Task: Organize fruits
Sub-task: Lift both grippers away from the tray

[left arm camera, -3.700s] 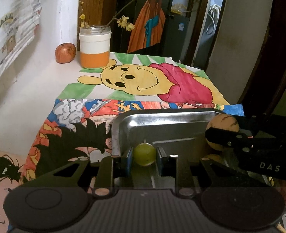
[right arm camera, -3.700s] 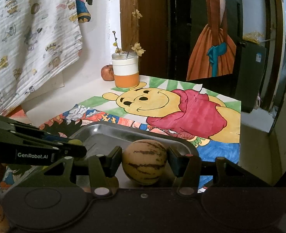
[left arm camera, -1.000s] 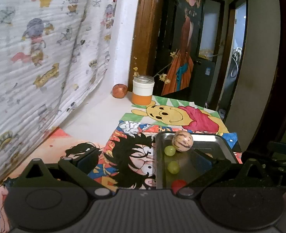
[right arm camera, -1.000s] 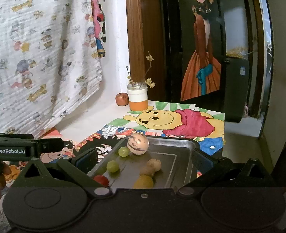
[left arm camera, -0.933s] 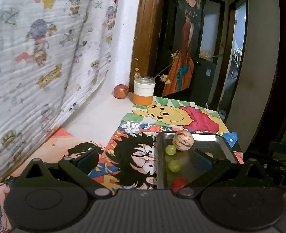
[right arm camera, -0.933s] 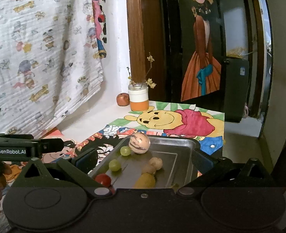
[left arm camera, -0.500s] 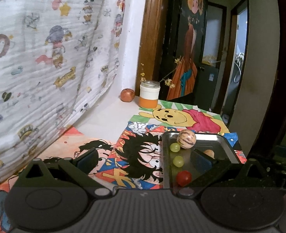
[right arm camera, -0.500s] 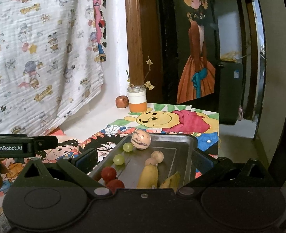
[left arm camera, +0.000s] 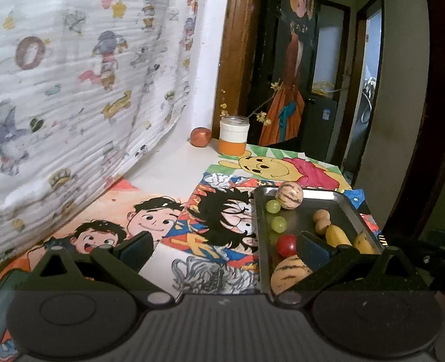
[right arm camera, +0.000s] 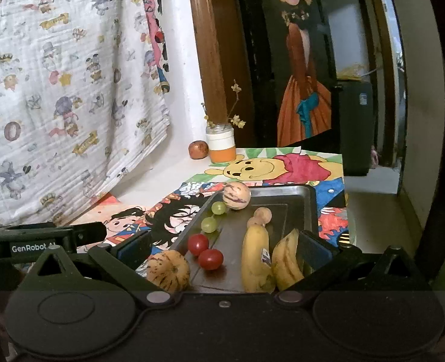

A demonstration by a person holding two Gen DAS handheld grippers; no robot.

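Note:
A metal tray (right arm camera: 308, 208) (left arm camera: 347, 208) holds a far striped melon (right arm camera: 236, 195) (left arm camera: 289, 195), two green grapes (right arm camera: 218, 207) (left arm camera: 273, 206), two red tomatoes (right arm camera: 198, 243), a near striped melon (right arm camera: 168, 269) (left arm camera: 288, 274), two bananas (right arm camera: 255, 259) and a small tan fruit (right arm camera: 262, 214). My right gripper (right arm camera: 222, 250) is open and empty, held back above the tray's near end. My left gripper (left arm camera: 222, 250) is open and empty, left of the tray above the drawings.
An orange-and-white jar (right arm camera: 221, 146) with dry twigs and a red apple (right arm camera: 198, 149) stand at the far wall. Cartoon drawings (left arm camera: 222, 223) cover the table. A printed cloth (right arm camera: 56, 75) hangs on the left. The table's right edge drops off past the tray.
Both grippers let go of their fruit, a grape and a melon, and opened. Both have drawn back and up from the tray, so more of its fruit shows.

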